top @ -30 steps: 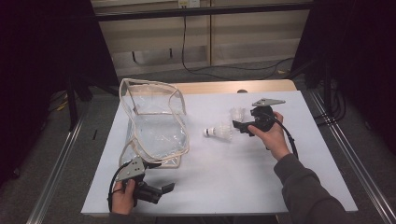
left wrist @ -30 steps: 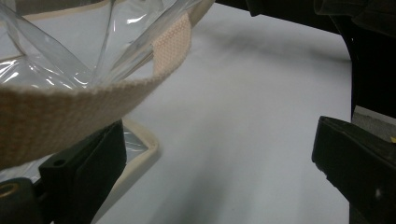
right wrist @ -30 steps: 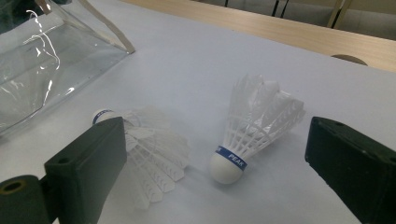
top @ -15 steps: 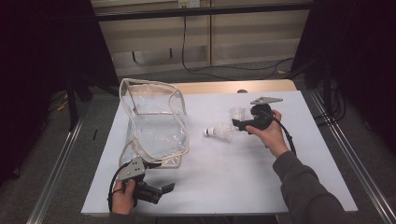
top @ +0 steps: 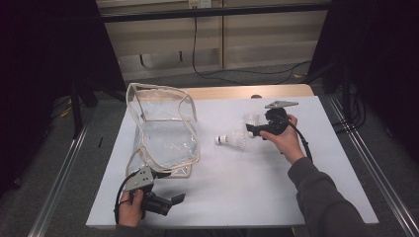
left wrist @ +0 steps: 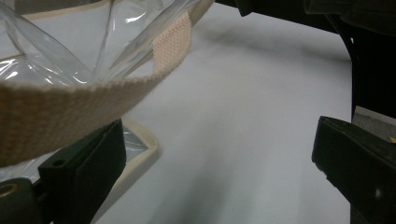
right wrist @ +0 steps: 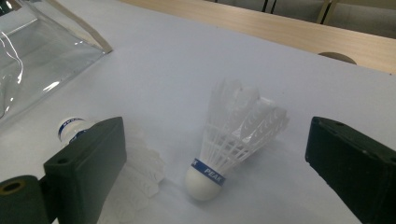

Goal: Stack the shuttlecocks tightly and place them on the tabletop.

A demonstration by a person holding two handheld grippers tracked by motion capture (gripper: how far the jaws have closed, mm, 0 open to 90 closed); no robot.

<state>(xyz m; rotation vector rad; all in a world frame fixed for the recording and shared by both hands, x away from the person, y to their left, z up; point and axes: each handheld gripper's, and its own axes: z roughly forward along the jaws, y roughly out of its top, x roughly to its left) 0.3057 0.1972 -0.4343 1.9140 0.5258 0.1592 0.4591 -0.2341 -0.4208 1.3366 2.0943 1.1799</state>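
Shuttlecock (right wrist: 233, 140) stands between the right gripper's (right wrist: 215, 163) wide jaws; left gripper (left wrist: 215, 177), also wide, sits beside the bag (left wrist: 84, 93).

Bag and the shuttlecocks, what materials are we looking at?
Clear plastic bag: glossy transparent film, likely vinyl, judging by glare and creases; its beige woven strap looks like matte fabric webbing. White shuttlecock with blue band: feather-like vanes, real or synthetic unclear; smooth white rounded base, possibly coated cork.

A wide table (top: 296, 192) under a smooth white cover, bare wood along its far edge, carries little — a clear plastic bag with cream fabric trim (top: 165, 133) at the left, and two white feathered shuttlecocks (top: 232, 139) (top: 251, 120) near the middle, just beside each other.
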